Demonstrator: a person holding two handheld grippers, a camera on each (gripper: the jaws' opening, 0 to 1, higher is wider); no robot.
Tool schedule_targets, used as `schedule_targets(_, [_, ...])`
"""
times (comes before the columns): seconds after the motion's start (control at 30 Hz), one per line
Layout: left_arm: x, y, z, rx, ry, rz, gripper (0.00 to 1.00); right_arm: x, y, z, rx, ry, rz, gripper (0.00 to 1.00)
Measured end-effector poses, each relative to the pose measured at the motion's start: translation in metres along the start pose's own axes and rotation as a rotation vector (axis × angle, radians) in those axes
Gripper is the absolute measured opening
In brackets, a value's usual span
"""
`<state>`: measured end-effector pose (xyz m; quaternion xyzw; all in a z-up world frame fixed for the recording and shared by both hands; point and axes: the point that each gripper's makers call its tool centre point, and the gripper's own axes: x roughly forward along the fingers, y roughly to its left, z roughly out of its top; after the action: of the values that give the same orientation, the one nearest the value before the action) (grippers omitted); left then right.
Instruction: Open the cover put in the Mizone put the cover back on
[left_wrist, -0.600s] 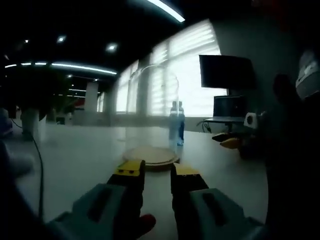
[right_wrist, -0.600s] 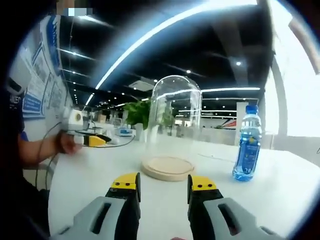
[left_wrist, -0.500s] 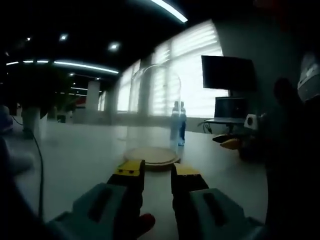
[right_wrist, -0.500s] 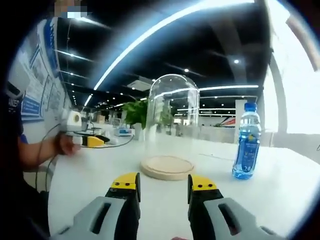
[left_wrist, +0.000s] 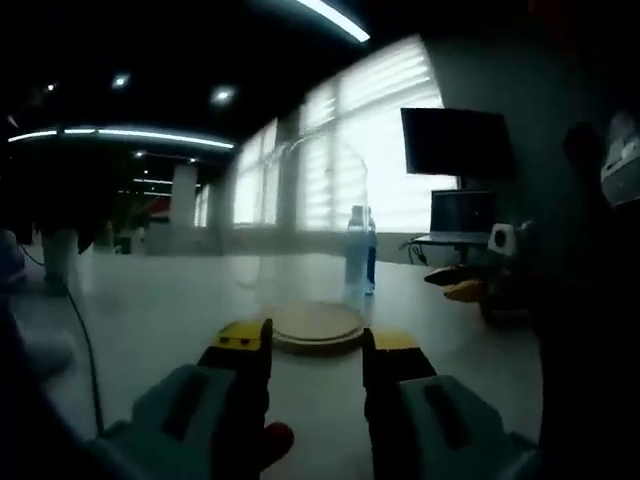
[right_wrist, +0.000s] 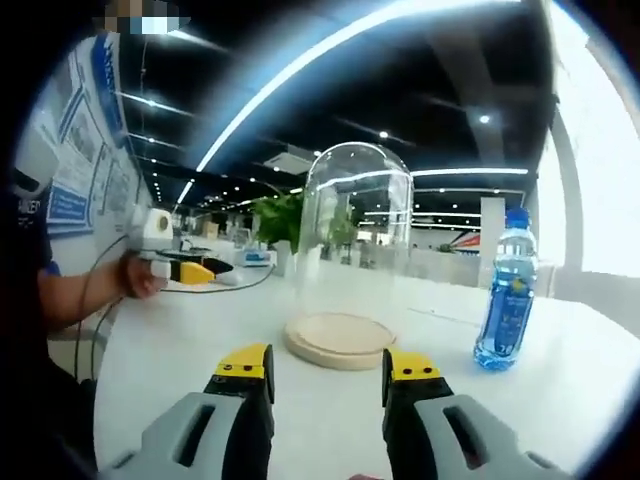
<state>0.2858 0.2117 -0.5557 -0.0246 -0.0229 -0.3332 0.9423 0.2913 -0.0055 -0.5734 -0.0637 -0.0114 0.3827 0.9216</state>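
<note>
While both tools (left_wrist: 312, 342) (right_wrist: 327, 364) gape empty: one glass cover (right_wrist: 355, 240), one base (right_wrist: 340, 338), one Mizone bottle (right_wrist: 510, 295).

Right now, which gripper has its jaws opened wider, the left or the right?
The left gripper: its yellow-tipped jaws stand a little farther apart than those of the right gripper, and both point toward the wooden base.

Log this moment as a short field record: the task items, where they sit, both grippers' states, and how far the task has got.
cover: clear glass dome, seated on its base
base: round wooden disc on the white table
Mizone: blue bottle, upright on the table, outside the dome, apart from the base
left gripper: open, holding nothing, short of the base
right gripper: open, holding nothing, short of the base
progress: cover not yet lifted
</note>
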Motion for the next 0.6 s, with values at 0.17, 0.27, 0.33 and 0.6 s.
schedule_targets(0.17, [0.008,0.002,0.007,0.021,0.016,-0.013,0.33,0.007,-0.002,0.01,0.004,-0.012,0.008,0.4])
schedule_targets(0.27, [0.013,0.003,0.011,0.033,0.023,-0.028,0.34,0.012,-0.004,0.013,-0.013,-0.012,0.013,0.42])
schedule_targets(0.33, [0.017,0.004,0.013,0.037,0.026,-0.032,0.34,0.016,-0.007,0.015,-0.011,-0.011,0.011,0.43])
schedule_targets(0.6, [0.035,0.017,0.029,0.067,0.028,-0.045,0.46,0.033,-0.014,0.031,0.021,-0.026,0.043,0.45])
